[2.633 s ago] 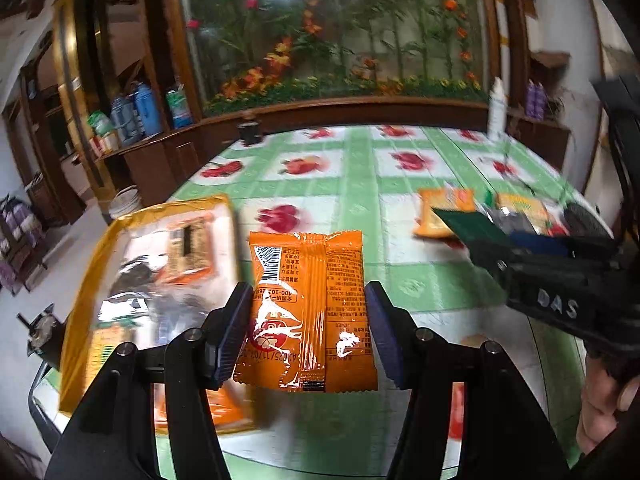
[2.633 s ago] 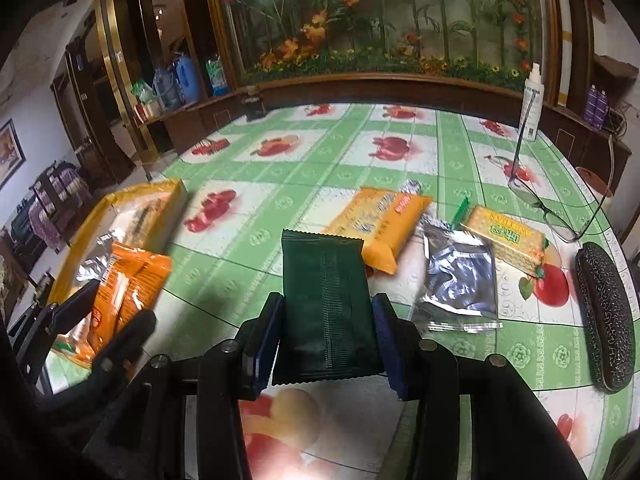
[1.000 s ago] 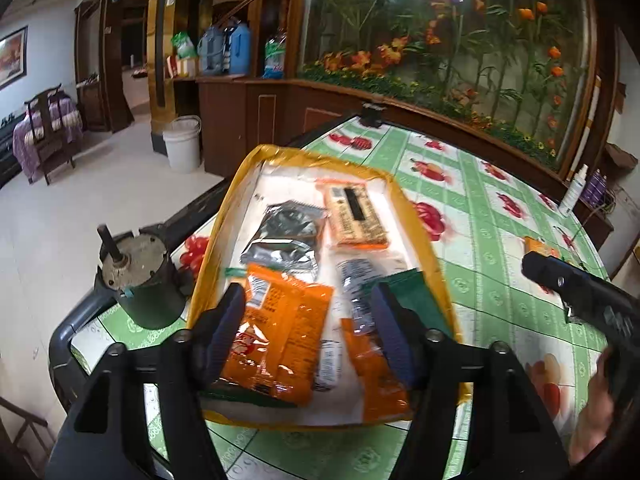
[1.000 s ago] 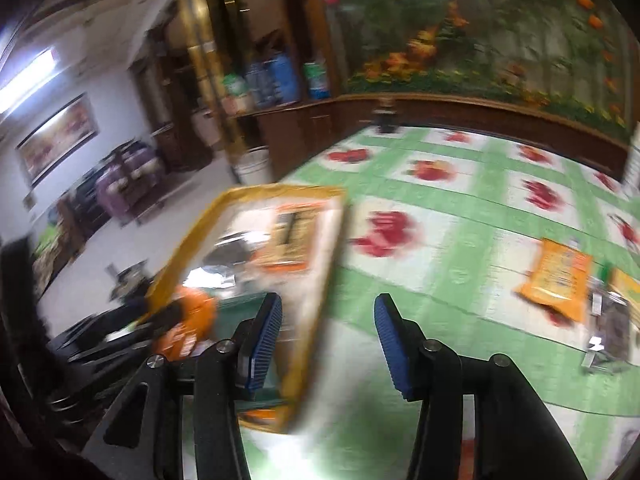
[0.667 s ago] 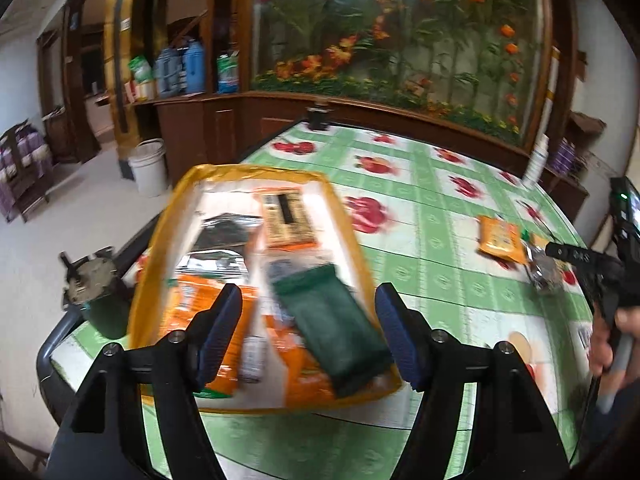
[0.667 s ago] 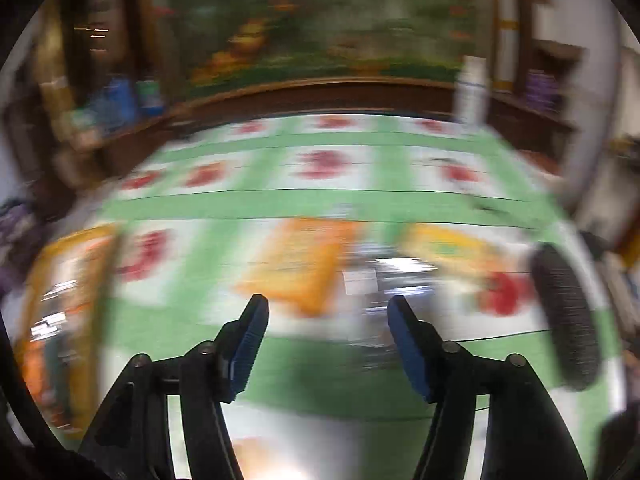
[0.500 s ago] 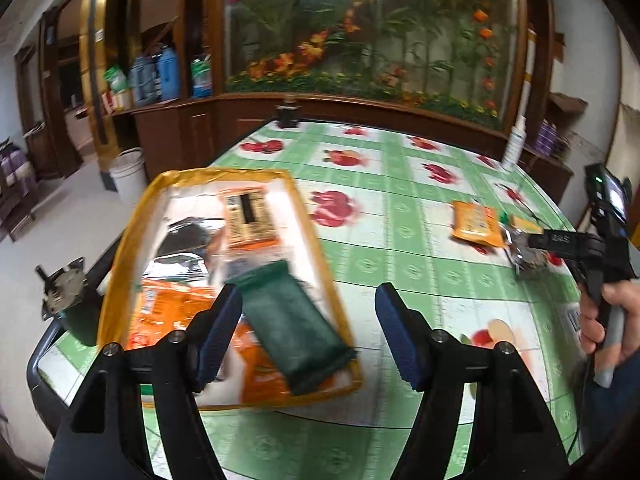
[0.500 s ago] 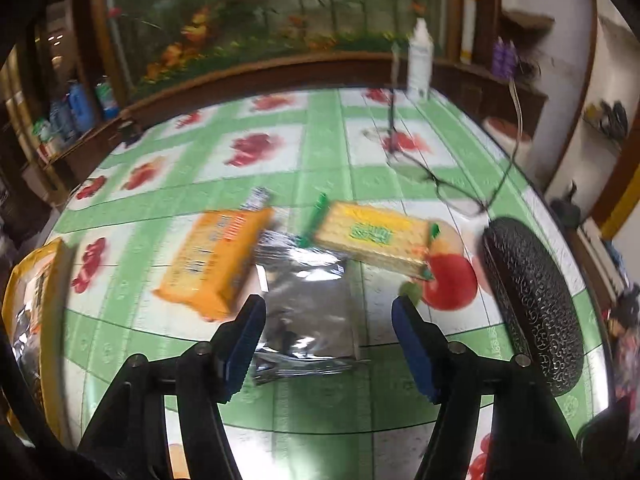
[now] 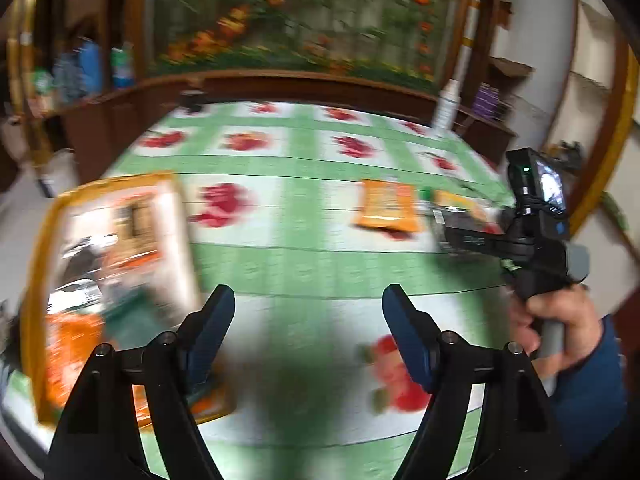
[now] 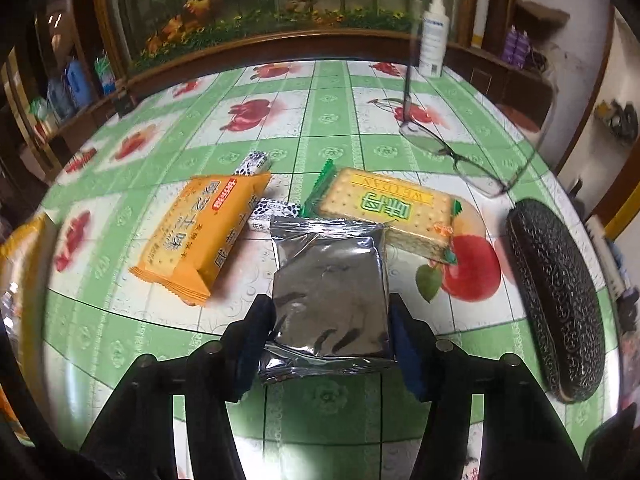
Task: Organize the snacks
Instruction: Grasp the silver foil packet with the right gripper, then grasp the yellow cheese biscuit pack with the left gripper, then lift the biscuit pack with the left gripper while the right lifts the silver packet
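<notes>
The right hand-held gripper [image 10: 330, 320] straddles a silver snack packet [image 10: 330, 288] lying on the desk [image 10: 328, 112]; its jaws have just been closing, and both blue pads sit at the packet's edges, though a firm pinch cannot be told. An orange cracker packet [image 10: 200, 232] lies just left of it, a yellow biscuit packet [image 10: 388, 204] just behind. The left hand-held gripper [image 9: 308, 336] hangs released, its jaws having just widened over bare cloth, beside the yellow tray [image 9: 36, 248] of snacks
</notes>
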